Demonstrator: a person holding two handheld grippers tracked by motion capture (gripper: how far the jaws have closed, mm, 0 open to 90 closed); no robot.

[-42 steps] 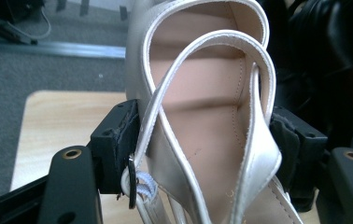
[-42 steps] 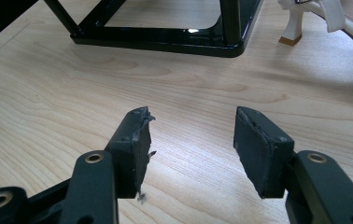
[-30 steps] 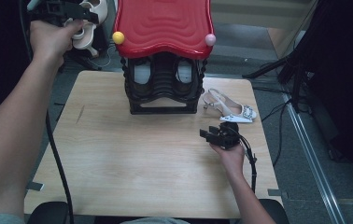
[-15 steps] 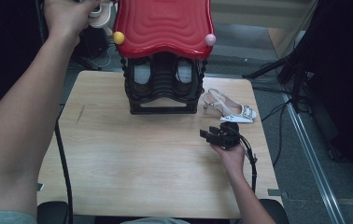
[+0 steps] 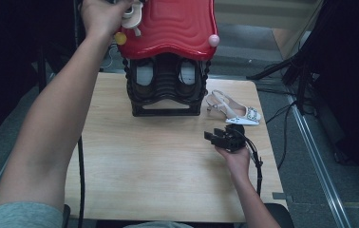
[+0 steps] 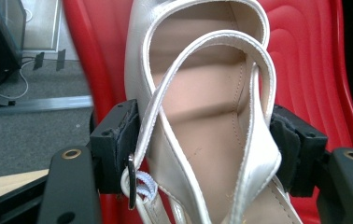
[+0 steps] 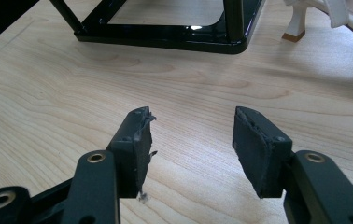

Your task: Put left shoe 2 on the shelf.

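My left gripper [image 6: 207, 140] is shut on a white slingback shoe [image 6: 202, 93], its pads pressing on both sides of the heel end. In the high view that shoe [image 5: 133, 17] hangs at the left corner of the red wavy top [image 5: 173, 28] of a black shoe rack [image 5: 165, 90], with the hand covering most of the gripper. A second white heeled shoe [image 5: 234, 111] lies on the table to the right of the rack. My right gripper [image 5: 215, 137] rests low on the wooden table [image 5: 158, 175], open, nothing between its jaws [image 7: 191, 140].
A yellow ball [image 5: 119, 38] and a pink ball [image 5: 213, 40] cap the red top's front corners. The rack's black base bar [image 7: 165, 37] lies ahead of the right gripper. Cables and dark stands [image 5: 306, 71] crowd the floor to the right.
My left hand has carried the white shoe rightward and upward, from left of the rack to over the red top's left corner. The right hand has stayed put.
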